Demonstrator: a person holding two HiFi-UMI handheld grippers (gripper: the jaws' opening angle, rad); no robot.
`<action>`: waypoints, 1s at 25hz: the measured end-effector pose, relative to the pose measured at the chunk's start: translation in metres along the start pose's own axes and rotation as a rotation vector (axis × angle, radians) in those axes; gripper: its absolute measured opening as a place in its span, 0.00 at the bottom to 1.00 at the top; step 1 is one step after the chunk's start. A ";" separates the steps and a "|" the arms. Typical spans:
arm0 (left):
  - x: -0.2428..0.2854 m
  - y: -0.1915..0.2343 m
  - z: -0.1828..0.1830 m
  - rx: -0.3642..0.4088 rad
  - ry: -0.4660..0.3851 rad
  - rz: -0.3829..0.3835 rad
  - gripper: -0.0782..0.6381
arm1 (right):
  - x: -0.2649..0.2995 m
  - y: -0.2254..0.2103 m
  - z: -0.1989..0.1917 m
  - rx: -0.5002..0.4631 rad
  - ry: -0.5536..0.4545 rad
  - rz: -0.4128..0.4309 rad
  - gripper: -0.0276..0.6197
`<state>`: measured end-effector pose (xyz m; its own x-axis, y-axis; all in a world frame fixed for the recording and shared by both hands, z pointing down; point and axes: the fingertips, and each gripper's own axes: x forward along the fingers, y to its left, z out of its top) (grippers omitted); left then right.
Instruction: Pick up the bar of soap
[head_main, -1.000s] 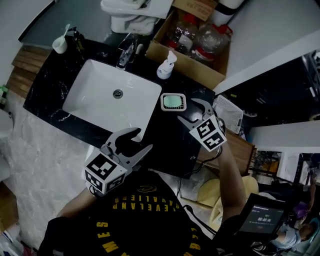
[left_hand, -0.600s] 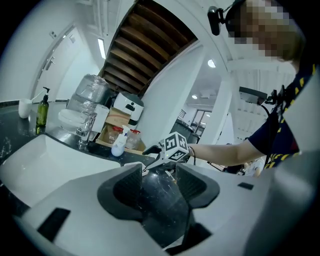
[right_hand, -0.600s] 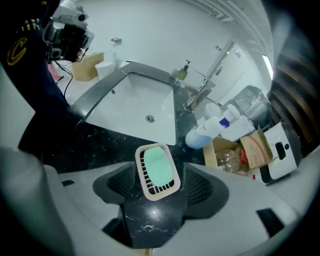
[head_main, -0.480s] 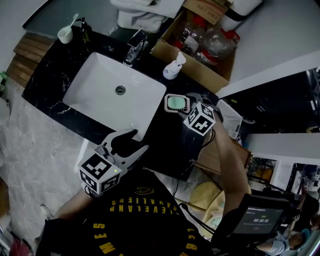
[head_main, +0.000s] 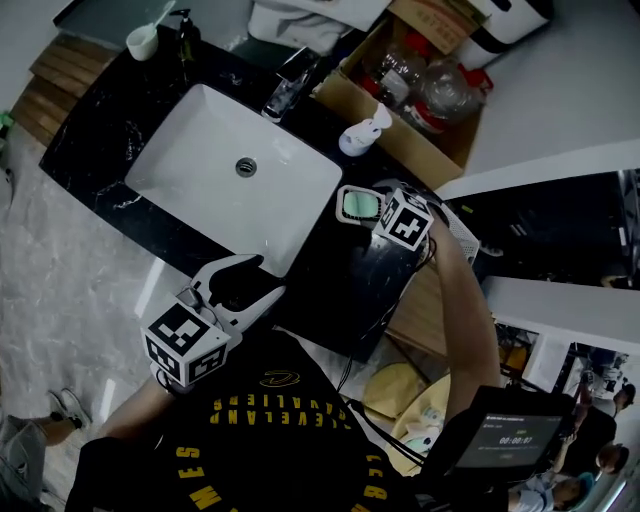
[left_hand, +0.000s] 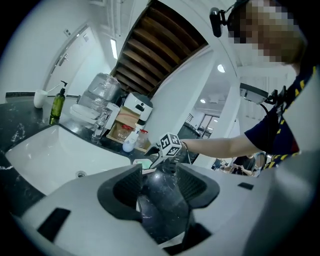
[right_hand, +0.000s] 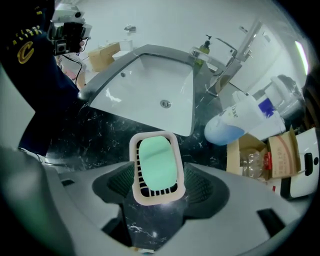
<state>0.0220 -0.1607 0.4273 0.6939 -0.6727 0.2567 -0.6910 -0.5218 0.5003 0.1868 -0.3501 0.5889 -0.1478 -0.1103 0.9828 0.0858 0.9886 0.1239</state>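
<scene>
A pale green bar of soap (right_hand: 158, 162) lies in a white slatted soap dish (right_hand: 156, 196) on the black marble counter (head_main: 345, 268), right of the sink; in the head view the soap (head_main: 358, 204) shows beside my right gripper's marker cube. My right gripper (right_hand: 159, 186) is open, its jaws standing either side of the dish's near end. My left gripper (head_main: 243, 279) hangs open over the counter's front edge, nothing between its fingers; from the left gripper view (left_hand: 159, 185) the dish (left_hand: 143, 163) is far ahead.
A white sink basin (head_main: 235, 173) with a faucet (head_main: 287, 95) fills the counter's left. A white pump bottle (head_main: 362, 134) stands just behind the soap dish. A cardboard box (head_main: 420, 95) of bottles sits beyond. A green bottle (left_hand: 56, 106) and cup (head_main: 144, 42) stand far left.
My right gripper has moved forward from the counter's right side to the soap dish, its jaws now flanking it. The left gripper has drifted slightly down and left.
</scene>
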 end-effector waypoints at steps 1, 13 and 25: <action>-0.002 0.002 -0.001 -0.007 -0.001 0.005 0.42 | 0.002 0.000 0.001 -0.002 0.006 0.010 0.52; -0.010 0.020 -0.002 -0.056 -0.016 0.028 0.42 | 0.011 -0.001 0.008 -0.035 0.043 0.103 0.52; -0.015 0.029 -0.004 -0.097 -0.020 0.036 0.42 | 0.023 -0.011 0.012 -0.040 0.030 0.011 0.52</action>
<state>-0.0076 -0.1633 0.4416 0.6641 -0.7011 0.2597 -0.6917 -0.4444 0.5693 0.1709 -0.3624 0.6081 -0.1173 -0.1030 0.9877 0.1266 0.9849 0.1178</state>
